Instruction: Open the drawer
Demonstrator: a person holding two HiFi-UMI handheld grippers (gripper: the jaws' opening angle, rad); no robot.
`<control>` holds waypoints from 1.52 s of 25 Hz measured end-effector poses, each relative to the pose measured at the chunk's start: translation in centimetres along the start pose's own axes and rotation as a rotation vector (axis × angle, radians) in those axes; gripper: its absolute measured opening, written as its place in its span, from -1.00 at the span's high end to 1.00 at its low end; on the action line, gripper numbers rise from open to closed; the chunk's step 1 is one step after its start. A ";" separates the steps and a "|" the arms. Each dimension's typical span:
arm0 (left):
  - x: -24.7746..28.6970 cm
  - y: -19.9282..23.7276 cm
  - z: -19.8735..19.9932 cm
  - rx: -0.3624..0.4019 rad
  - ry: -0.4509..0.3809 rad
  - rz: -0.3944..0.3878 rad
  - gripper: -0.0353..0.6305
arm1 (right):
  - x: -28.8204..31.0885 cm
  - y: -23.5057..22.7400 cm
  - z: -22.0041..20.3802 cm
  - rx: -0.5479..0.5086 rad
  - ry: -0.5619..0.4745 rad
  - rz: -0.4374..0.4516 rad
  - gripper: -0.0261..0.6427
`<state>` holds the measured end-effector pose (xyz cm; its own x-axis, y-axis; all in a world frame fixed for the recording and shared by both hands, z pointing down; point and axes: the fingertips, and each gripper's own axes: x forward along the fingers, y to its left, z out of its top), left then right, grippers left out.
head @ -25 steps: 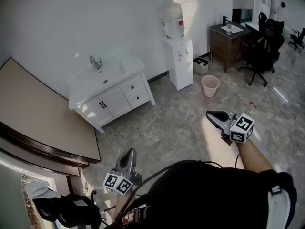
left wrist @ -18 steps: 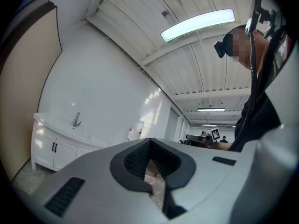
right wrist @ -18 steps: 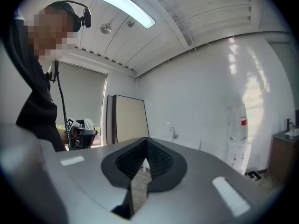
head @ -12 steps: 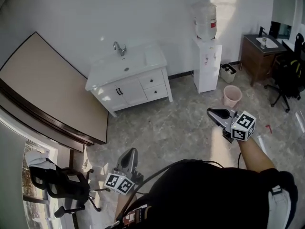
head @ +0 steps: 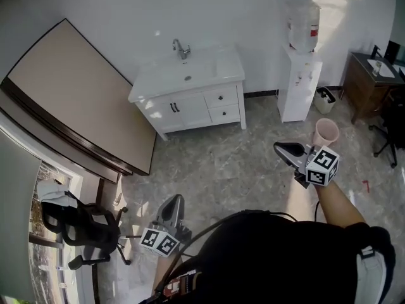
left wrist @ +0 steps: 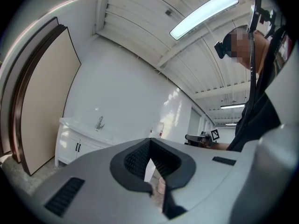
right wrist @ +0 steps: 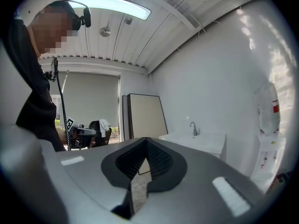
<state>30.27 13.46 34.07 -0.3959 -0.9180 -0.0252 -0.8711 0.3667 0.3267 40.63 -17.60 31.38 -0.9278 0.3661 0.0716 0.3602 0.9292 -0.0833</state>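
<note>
Head view: drawer (head: 221, 98) at twelve o'clock, front facing six, long axis nine-to-three; left gripper (head: 175, 199) and right gripper (head: 280, 147) both closed, empty.

We record:
- white walls (head: 126, 5) and a grey marbled floor (head: 234, 163);
- a white sink cabinet (head: 190, 81) against the far wall;
- a water dispenser (head: 299, 87) to its right, with a pink bin (head: 326, 132) near it;
- a dark wooden desk (head: 370, 81);
- a beige framed board (head: 82, 100) leaning at left;
- a black office chair (head: 82, 230) (white cloth on its back);
- a window (right wrist: 88, 101) with a blind;
- a ceiling strip light (left wrist: 208, 13).
</note>
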 end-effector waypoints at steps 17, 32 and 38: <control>2.1 20.7 9.9 0.036 -0.046 -0.058 0.89 | 22.2 0.4 4.9 -0.046 -0.016 -0.024 0.94; -1.7 33.1 12.7 0.028 -0.075 0.046 0.89 | 38.8 2.2 5.5 -0.067 0.019 0.098 0.94; -1.5 35.1 12.9 0.036 -0.081 0.128 0.89 | 43.7 0.5 5.6 -0.067 0.025 0.194 0.94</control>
<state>-3.44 29.59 33.42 -0.5255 -0.8486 -0.0621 -0.8211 0.4866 0.2984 -0.27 -1.43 28.90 -0.8383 0.5385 0.0853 0.5380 0.8424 -0.0312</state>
